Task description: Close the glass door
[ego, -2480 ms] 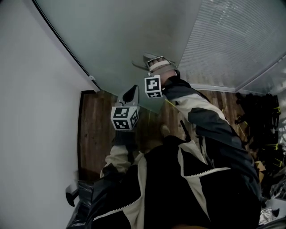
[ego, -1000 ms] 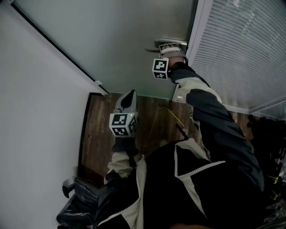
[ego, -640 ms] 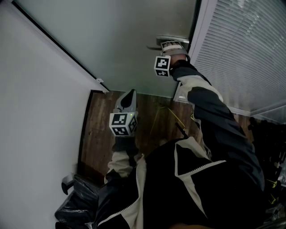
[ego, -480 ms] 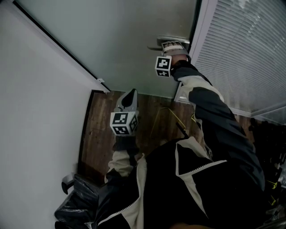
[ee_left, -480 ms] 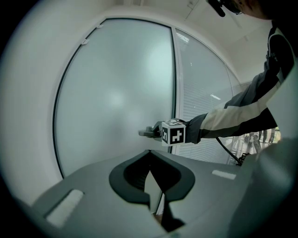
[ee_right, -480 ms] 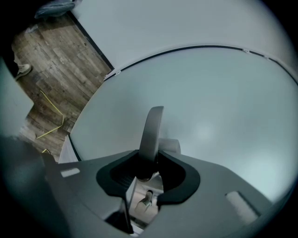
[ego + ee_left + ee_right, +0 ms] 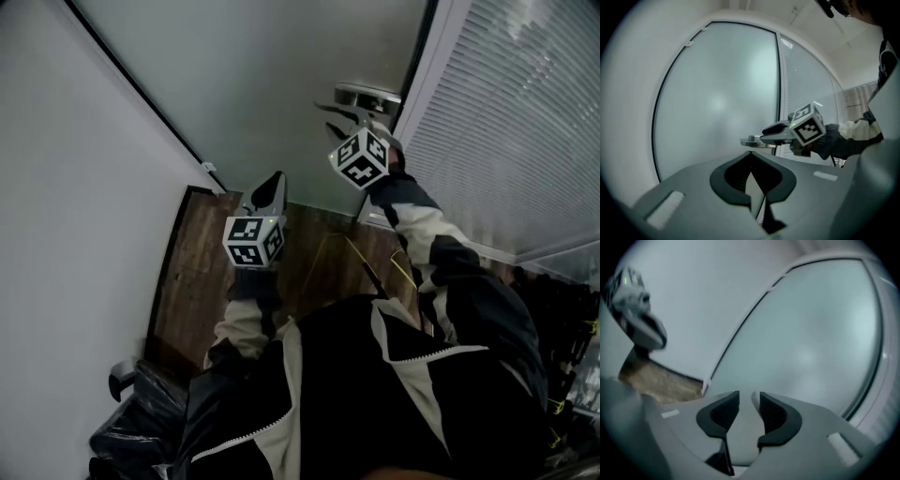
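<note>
Glass door point(image 7: 272, 84) (one frosted pane, nothing visible through it) stands ahead of the person. Its right edge lies against the frame of the panel with blinds point(image 7: 506, 122); whether the latch has caught I cannot tell. Its handle point(image 7: 367, 94) sits near that right edge, a lever with its long axis roughly level, reaching leftward across the pane.

The right tool point(image 7: 749, 395) is much the nearer. In the head view it points up at the door just below the handle, close to it but apparently off it. Its jaws have just been opening and stand apart, with only bare glass showing between them. The left tool point(image 7: 750, 155) hangs well apart, lower and to the left, above the wooden floor point(image 7: 202, 272) near the white wall point(image 7: 84, 187), its jaws together at the tips on nothing.

Any last push would, I judge, fall to the right hand, straight ahead near the door's right edge. No brand, label or readable writing shows, only square black-and-white markers on each tool's cube point(image 7: 254, 241).
</note>
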`<state>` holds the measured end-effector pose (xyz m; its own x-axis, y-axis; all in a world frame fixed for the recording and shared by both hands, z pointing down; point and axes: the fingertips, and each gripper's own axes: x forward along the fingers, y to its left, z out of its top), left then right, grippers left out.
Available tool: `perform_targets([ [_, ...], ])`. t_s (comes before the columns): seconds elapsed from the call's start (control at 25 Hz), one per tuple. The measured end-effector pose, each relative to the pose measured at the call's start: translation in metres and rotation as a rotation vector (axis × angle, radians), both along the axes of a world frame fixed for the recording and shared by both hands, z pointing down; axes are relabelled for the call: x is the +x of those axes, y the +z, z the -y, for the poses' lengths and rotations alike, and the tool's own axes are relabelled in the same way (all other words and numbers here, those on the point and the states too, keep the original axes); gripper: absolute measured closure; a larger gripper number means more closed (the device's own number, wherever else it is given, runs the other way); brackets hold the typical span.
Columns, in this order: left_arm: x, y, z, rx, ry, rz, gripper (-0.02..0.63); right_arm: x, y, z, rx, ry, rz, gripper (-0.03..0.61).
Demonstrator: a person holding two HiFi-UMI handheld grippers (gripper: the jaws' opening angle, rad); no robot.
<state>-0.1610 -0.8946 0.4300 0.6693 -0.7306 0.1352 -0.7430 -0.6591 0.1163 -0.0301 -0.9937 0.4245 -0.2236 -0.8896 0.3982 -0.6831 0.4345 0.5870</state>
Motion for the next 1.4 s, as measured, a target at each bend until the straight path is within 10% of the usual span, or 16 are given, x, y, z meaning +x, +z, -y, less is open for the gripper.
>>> perform_targets([
  [0.12,0.005,-0.011,-0.002,0.015,0.009,-0.021,0.612,-0.034,-0.025,-0.055,0.013,-0.033,0.428,0.498],
  [0.24,0.013,-0.027,0.0,0.049,0.002,-0.048,0.612,-0.052,-0.033,-0.09,0.016,-0.041,0.601,0.574],
  [1.4,0.036,-0.024,0.002,0.061,-0.006,-0.004,0.612,-0.051,-0.01,-0.11,-0.007,-0.005,0.608,0.577],
])
